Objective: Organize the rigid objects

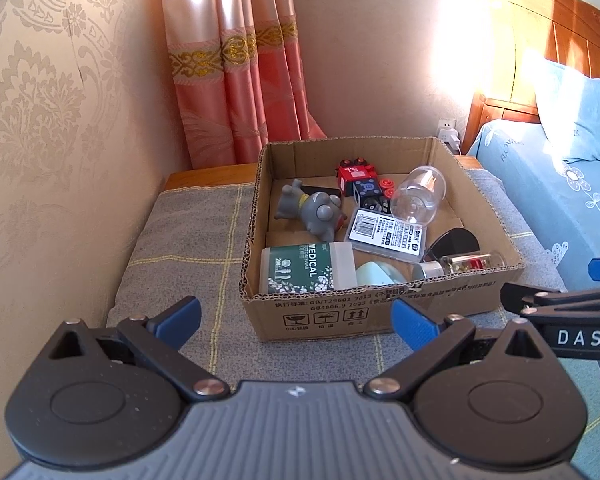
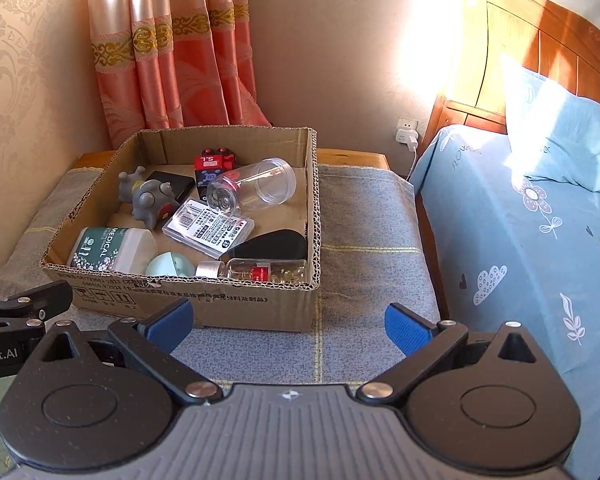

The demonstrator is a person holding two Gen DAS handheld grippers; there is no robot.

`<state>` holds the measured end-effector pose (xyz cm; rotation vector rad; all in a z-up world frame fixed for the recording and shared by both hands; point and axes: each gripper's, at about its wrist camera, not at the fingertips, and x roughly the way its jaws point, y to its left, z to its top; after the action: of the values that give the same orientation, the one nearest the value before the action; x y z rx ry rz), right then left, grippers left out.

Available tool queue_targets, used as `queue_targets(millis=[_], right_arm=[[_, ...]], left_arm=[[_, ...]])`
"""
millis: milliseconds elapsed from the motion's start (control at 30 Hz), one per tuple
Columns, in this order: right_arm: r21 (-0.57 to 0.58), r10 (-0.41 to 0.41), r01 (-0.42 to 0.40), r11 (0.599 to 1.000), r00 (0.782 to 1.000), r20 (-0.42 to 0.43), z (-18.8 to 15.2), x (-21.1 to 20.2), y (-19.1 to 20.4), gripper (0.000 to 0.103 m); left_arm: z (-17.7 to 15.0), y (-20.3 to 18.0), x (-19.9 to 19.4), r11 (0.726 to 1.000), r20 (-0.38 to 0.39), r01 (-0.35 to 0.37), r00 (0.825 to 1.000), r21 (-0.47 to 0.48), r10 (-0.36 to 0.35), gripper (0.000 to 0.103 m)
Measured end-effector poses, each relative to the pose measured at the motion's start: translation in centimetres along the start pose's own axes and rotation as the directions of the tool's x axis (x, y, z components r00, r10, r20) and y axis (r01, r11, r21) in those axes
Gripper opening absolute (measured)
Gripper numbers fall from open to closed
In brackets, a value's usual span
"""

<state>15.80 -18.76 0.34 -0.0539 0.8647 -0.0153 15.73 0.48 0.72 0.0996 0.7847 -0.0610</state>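
A cardboard box (image 1: 380, 308) (image 2: 220, 304) stands on a grey checked cloth. Inside lie a grey toy figure (image 1: 312, 210) (image 2: 148, 198), a red toy block (image 1: 354, 174) (image 2: 214, 162), a clear plastic jar (image 1: 418, 196) (image 2: 256, 188), a flat labelled case (image 1: 388, 236) (image 2: 208, 226), a green medical swab tub (image 1: 306, 268) (image 2: 108, 250), a pale green round thing (image 1: 378, 274) (image 2: 170, 264), a small glass bottle (image 1: 466, 262) (image 2: 260, 270) and a black oval thing (image 1: 454, 244) (image 2: 276, 244). My left gripper (image 1: 296, 324) and right gripper (image 2: 288, 324) are open and empty, in front of the box.
The cloth (image 1: 188, 240) (image 2: 364, 232) covers a wooden bedside table. A wall is on the left, pink curtains (image 1: 236, 80) behind. A bed with blue bedding (image 2: 520, 220) and wooden headboard is on the right. A charger is plugged into a wall socket (image 2: 408, 134).
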Motion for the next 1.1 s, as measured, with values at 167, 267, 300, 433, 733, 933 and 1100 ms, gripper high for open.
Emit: queue_targets(millis=[167,267,300,433,733,933,1100], right_arm=[[0.000,0.003,-0.003,1.000,1.000,0.004,0.00,-0.19,0.06,0.103],[0.000,0.005,-0.005,1.000,1.000,0.007,0.04,-0.28,0.09,0.103],[0.000,0.005,-0.005,1.000,1.000,0.008,0.03,-0.32,0.09,0.103],[0.001,0.005,-0.005,1.000,1.000,0.010,0.04,-0.40,0.11,0.103],[-0.001,0.005,-0.005,1.000,1.000,0.010,0.05,-0.38,0.12,0.103],[-0.001,0.005,-0.005,1.000,1.000,0.012,-0.01,-0.45,0.13,0.103],[0.000,0.004,-0.004,1.000,1.000,0.014,-0.01,-0.45,0.15,0.103]], left_arm=[[0.01,0.07,-0.03,1.000,0.000,-0.007,1.000,-0.004,0.007,0.101],[0.05,0.08,-0.01,1.000,0.000,-0.009,1.000,-0.006,0.009,0.101],[0.07,0.07,-0.03,1.000,0.001,-0.008,1.000,-0.005,0.008,0.101],[0.05,0.02,-0.05,1.000,0.000,-0.012,1.000,-0.005,0.012,0.101],[-0.06,0.02,0.06,0.999,-0.002,-0.033,0.999,-0.006,0.033,0.101],[-0.03,0.01,-0.04,0.999,-0.001,-0.034,0.999,-0.005,0.034,0.101],[-0.04,-0.07,-0.15,0.999,0.000,-0.033,0.999,-0.004,0.033,0.101]])
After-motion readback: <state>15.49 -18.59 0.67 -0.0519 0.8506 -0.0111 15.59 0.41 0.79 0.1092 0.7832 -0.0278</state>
